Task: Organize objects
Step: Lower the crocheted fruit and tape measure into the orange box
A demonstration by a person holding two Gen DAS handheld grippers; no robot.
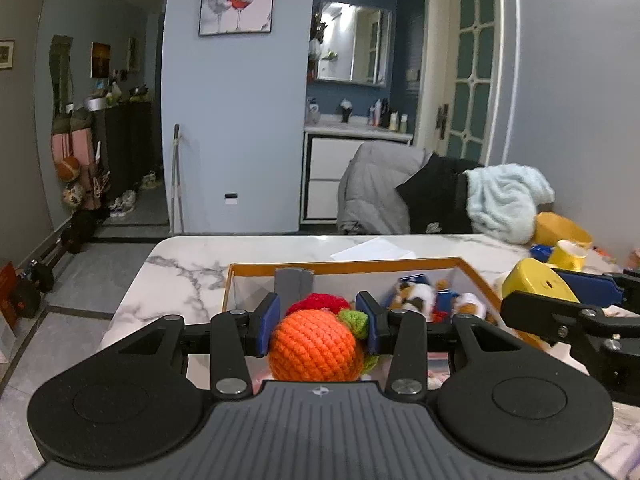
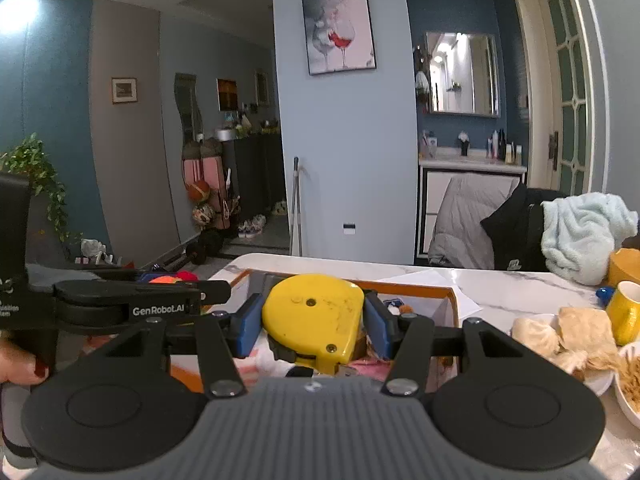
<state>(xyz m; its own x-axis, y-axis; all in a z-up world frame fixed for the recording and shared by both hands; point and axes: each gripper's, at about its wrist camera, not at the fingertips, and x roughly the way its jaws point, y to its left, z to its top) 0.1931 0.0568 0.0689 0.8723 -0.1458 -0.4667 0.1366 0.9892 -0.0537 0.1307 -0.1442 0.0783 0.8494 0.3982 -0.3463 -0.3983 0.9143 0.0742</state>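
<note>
Two claws are holding toys above an orange-rimmed box (image 1: 348,266) on the marble counter (image 1: 188,268).

The left claw (image 1: 322,322) is clamping a knitted orange ball (image 1: 314,346) with green leaves between its blue pads, over the box's left part; the left view alone is showing the box's inside, where small plush toys (image 1: 416,296) are lying beside a grey block (image 1: 293,282) and a red knitted piece (image 1: 318,300). The right claw (image 2: 314,322) is gripping a scuffed yellow tape measure (image 2: 314,316), held above the box's near edge; only the right view is showing buns on a plate (image 2: 560,336), a yellow mug (image 2: 624,312) and a hand (image 2: 20,364) on the left handle.
</note>
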